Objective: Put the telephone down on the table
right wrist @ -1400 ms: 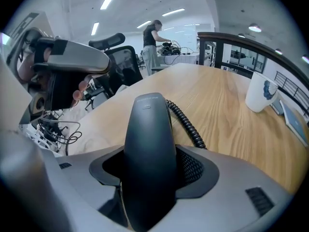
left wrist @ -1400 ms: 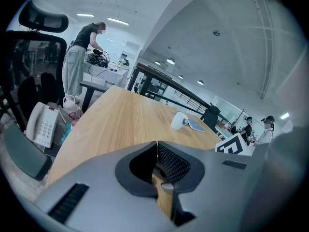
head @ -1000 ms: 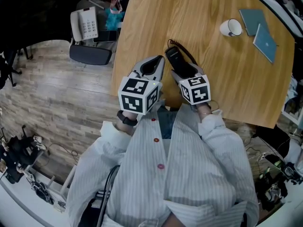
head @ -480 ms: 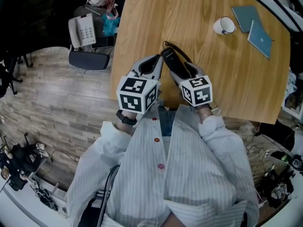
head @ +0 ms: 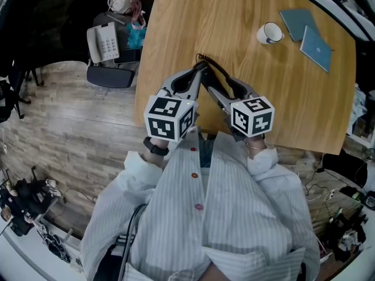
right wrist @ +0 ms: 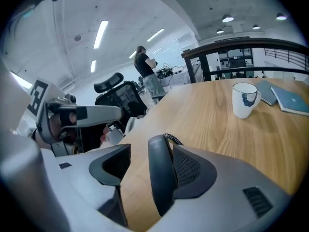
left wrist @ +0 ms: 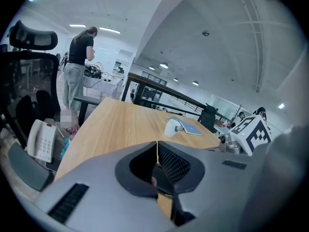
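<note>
The black telephone handset (right wrist: 161, 178) lies between my right gripper's (right wrist: 141, 161) jaws, leaning against the right-hand pad. A strip of bare wood shows between it and the other jaw, so this gripper is open. Its coiled cord (head: 202, 58) curls out at the far end. In the head view the handset (head: 212, 78) sits low over the wooden table (head: 176, 22), near the front left edge, with the right gripper (head: 225, 90) around it. My left gripper (head: 198, 75) points in beside it, its pads (left wrist: 169, 166) pressed together on nothing.
The white telephone base (head: 102, 43) rests on a dark office chair (head: 111, 75) left of the table. A white mug (head: 269, 33) and teal books (head: 310, 31) lie at the far right. A person (left wrist: 79, 66) stands far off.
The right gripper has drawn back toward me and its jaws have spread away from the handset. The left gripper has hardly moved.
</note>
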Tool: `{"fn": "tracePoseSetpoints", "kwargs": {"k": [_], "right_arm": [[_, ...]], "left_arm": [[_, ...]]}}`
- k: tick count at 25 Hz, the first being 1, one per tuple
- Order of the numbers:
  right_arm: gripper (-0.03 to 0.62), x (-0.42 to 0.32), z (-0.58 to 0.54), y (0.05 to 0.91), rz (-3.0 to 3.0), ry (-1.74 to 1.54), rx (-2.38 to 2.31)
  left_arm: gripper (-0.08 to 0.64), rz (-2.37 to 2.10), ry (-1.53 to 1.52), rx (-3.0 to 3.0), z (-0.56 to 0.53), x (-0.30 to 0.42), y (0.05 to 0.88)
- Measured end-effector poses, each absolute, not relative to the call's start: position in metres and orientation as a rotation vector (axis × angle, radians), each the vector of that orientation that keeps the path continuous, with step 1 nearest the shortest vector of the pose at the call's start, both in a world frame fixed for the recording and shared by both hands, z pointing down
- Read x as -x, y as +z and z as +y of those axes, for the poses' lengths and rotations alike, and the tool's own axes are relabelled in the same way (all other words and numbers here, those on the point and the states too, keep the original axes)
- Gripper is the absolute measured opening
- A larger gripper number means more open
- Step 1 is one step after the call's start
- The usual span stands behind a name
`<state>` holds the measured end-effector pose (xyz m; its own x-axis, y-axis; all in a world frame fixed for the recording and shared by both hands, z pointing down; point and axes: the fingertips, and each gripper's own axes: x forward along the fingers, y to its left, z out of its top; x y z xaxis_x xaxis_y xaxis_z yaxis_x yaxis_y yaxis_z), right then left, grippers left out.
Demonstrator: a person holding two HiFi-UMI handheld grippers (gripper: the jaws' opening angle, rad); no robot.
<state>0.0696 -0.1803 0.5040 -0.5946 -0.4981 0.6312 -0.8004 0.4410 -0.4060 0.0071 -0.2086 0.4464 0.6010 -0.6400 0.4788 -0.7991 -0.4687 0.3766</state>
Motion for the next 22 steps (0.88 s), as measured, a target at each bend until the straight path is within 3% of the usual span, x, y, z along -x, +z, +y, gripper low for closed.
{"fn": "tracePoseSetpoints", "kwargs": {"k": [11,22], "right_arm": [[0.258,-0.113,-0.182,0.398,-2.526,0.953,-1.143],[0.120,-0.148,-0.182,0.325,-2.682,0.662,-1.252]], "left_arm": [[0.017,-1.140,0.338,-2.305,-0.204,-0.057,0.402],[0.017,-1.104,0.263,-2.400,-0.203,-0.098,0.355]]}}
